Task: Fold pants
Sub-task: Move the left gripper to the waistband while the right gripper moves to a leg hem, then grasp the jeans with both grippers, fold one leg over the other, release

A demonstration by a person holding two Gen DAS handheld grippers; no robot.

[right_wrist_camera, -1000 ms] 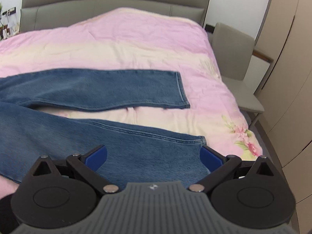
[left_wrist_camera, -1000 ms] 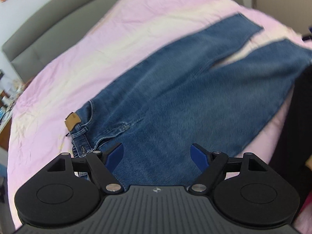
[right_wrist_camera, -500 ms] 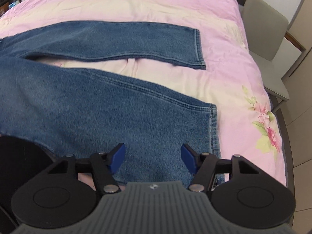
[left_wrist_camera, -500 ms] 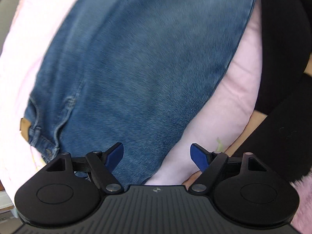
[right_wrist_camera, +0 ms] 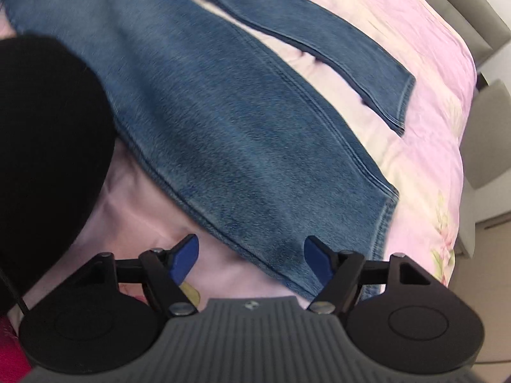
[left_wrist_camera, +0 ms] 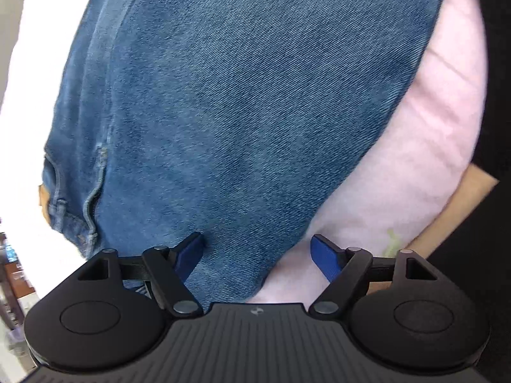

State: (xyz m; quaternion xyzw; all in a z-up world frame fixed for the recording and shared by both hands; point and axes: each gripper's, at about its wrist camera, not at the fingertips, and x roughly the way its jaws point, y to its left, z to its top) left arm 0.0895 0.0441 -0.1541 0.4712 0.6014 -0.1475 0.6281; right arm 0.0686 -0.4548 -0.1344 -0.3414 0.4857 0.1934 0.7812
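Note:
Blue jeans lie flat on a pink bed cover (left_wrist_camera: 399, 166). In the left wrist view the hip and waistband part of the jeans (left_wrist_camera: 239, 111) fills the frame. My left gripper (left_wrist_camera: 260, 258) is open, low over the near side edge of the jeans by the waist. In the right wrist view both legs of the jeans (right_wrist_camera: 239, 121) spread apart, hems at the right. My right gripper (right_wrist_camera: 252, 260) is open, low over the near leg's outer seam close to the hem (right_wrist_camera: 388, 214).
The bed cover (right_wrist_camera: 424, 63) runs to a grey headboard (right_wrist_camera: 463, 3) at top right. A grey chair (right_wrist_camera: 488, 134) stands beside the bed at right. The person's black clothing (right_wrist_camera: 44, 146) fills the left of the right wrist view and also shows in the left wrist view (left_wrist_camera: 498, 63).
Both grippers have dropped toward the jeans and tilted down. The left one closed in on the waist side edge. The right one closed in on the near leg's edge by the hem.

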